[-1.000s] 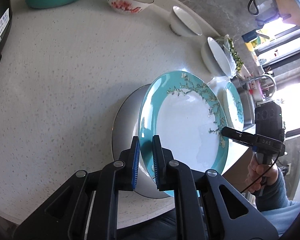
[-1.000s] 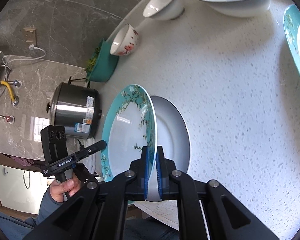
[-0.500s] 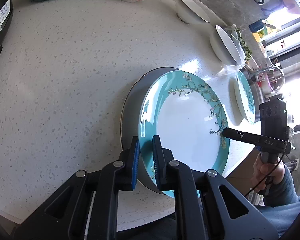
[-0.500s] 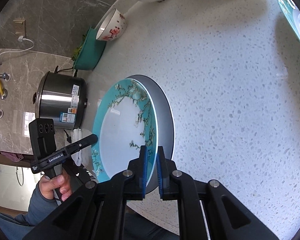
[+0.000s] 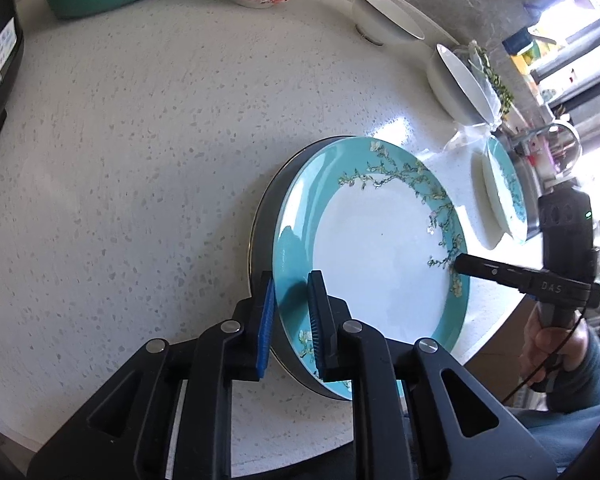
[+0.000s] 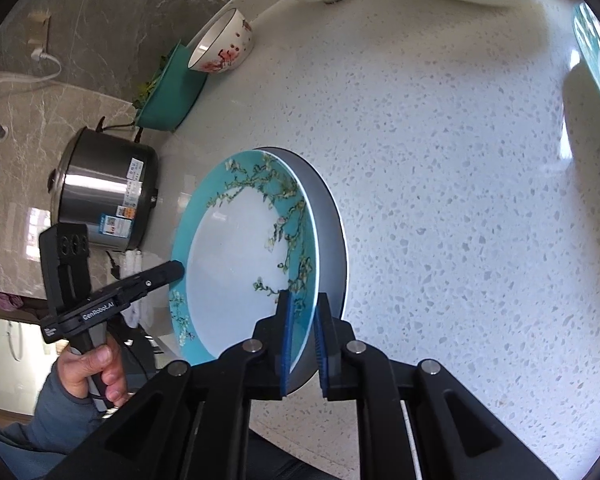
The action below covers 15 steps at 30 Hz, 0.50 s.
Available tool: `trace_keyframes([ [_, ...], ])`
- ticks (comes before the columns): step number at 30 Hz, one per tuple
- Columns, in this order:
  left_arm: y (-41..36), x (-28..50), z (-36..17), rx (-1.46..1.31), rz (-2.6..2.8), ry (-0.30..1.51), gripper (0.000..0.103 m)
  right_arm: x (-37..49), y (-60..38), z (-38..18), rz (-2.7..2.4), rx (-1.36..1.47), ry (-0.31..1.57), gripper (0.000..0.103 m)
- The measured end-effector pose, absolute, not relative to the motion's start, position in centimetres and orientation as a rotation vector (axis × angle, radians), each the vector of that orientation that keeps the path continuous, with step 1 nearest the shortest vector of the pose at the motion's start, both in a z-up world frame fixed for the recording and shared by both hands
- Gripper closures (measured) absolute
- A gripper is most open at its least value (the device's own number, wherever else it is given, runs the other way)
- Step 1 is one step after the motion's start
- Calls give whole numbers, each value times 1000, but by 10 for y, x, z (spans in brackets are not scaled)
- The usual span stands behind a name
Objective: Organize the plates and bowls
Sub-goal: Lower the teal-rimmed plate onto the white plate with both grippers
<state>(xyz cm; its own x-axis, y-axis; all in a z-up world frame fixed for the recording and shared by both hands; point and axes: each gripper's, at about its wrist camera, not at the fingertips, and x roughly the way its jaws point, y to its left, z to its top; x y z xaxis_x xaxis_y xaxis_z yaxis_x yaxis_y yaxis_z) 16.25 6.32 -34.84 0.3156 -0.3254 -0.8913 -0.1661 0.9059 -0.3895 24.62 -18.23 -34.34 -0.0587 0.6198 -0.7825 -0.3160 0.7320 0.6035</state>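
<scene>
A: What lay on the speckled countertop (image 5: pixel 148 152)?

B: A grey plate (image 6: pixel 332 224), and the teal floral plate (image 5: pixel 380 248) was almost flat on it, only slightly tilted.

A: And the grippers?

B: The left gripper (image 5: pixel 292 316) had its jaws around the near rim; they had just been opening a little, with the rim between them. The right gripper (image 6: pixel 303 344) stood nearly closed on the opposite rim.

A: How to finish well?

B: I think both should release together, slowly, so the teal plate settles centred, then pull straight back
</scene>
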Motion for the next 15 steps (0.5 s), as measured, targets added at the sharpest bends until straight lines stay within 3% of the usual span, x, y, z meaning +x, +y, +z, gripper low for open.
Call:
trace_keyframes([
  [15, 48, 167, -346, -339, -85, 1248, 83, 239, -177, -337, 758, 153, 1386, 88],
])
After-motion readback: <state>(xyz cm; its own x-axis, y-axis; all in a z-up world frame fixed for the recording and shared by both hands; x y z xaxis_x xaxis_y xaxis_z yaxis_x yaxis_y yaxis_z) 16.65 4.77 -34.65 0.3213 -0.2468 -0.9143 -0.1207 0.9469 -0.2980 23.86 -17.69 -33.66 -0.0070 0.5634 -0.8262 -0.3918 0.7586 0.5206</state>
